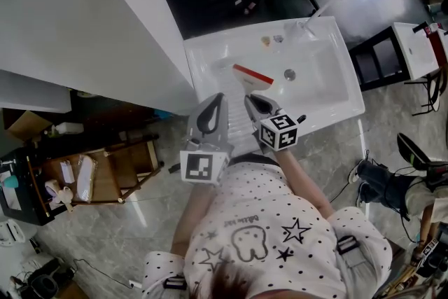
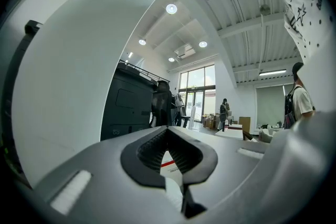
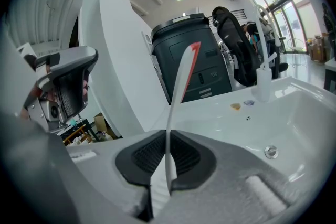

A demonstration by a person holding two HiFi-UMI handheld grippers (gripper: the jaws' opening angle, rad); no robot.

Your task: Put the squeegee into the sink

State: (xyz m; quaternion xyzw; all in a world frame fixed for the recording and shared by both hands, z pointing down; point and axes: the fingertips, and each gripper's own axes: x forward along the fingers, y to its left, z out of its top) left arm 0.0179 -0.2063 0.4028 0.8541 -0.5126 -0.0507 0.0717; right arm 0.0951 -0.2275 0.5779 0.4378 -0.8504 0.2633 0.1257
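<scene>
One squeegee [image 1: 250, 77], one sink [image 1: 329, 91], two grippers. That's the whole count, so nothing to mix up here.

Head view: the right gripper [image 1: 254, 102] has the squeegee by the white handle. The handle runs out from the jaws toward 12 o'clock. The red-edged blade sits crosswise at the far end, roughly on a 10-to-4 line. The blade hangs over the left end of the white basin, and the single drain [image 1: 289, 74] is at about 2 o'clock from it. The left gripper [image 1: 218, 100] is just beside the right one, at its 9 o'clock, pointing the same way. It's near the handle too, but it isn't the one carrying it.

Left gripper view: jaw tips together with nothing pinched between them. Through the slit between the pads you can see a sliver of white with a red line. I'd guess that's the squeegee out ahead, but it's too small to swear to.

Right gripper view: jaws clamped on the thin white handle, which stands up from the pads toward 12 o'clock and ends in the red tip. The open bowl and the drain lie off at 3 to 4 o'clock, with one faucet [image 3: 262, 81] at 2 o'clock.

My read is that the coming move hangs on that offset. The bowl is down and to the right of the jaws, so the right hand needs to lower the squeegee that way before letting go.
</scene>
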